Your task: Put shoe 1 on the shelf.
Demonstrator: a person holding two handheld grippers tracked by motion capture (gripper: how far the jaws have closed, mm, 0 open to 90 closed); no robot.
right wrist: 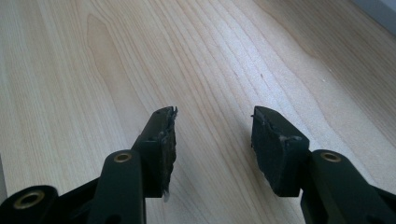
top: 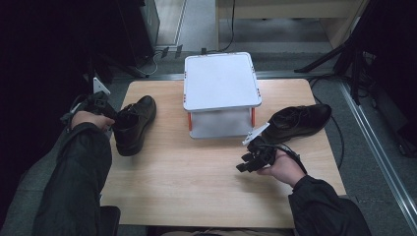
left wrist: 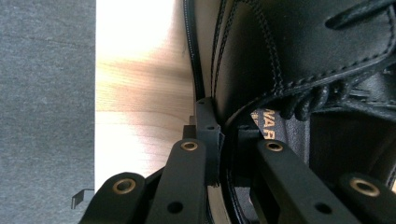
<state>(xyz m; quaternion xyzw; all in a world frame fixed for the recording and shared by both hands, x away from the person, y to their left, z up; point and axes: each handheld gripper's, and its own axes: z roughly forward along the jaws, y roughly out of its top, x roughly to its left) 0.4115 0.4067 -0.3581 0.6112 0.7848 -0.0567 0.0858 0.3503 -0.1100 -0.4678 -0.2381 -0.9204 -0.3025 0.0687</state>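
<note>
While my left gripper (left wrist: 219, 135) sits at the table's left edge, its jaws are pinched on the heel collar of the left shoe (top: 133, 123), one jaw outside the leather and one inside the opening, as the left gripper view shows; I judge that grip was chosen because the collar is the thinnest firm wall a narrow jaw can bite, and it lets the shoe hang toe-forward. That shoe lies toward the left side of the wooden table (top: 196, 172), toe pointing away from me. At mid-table stands the white two-tier rack (top: 221, 81), both of its shelves bare, which looks like the likely destination for the pair. Right of the rack, the right shoe (top: 300, 120) rests on its sole, untouched, its toe toward the right edge. Just in front of it my right gripper (top: 253, 160) waits low over bare wood with jaws spread and nothing between them, probably parked until the left shoe is dealt with.
</note>
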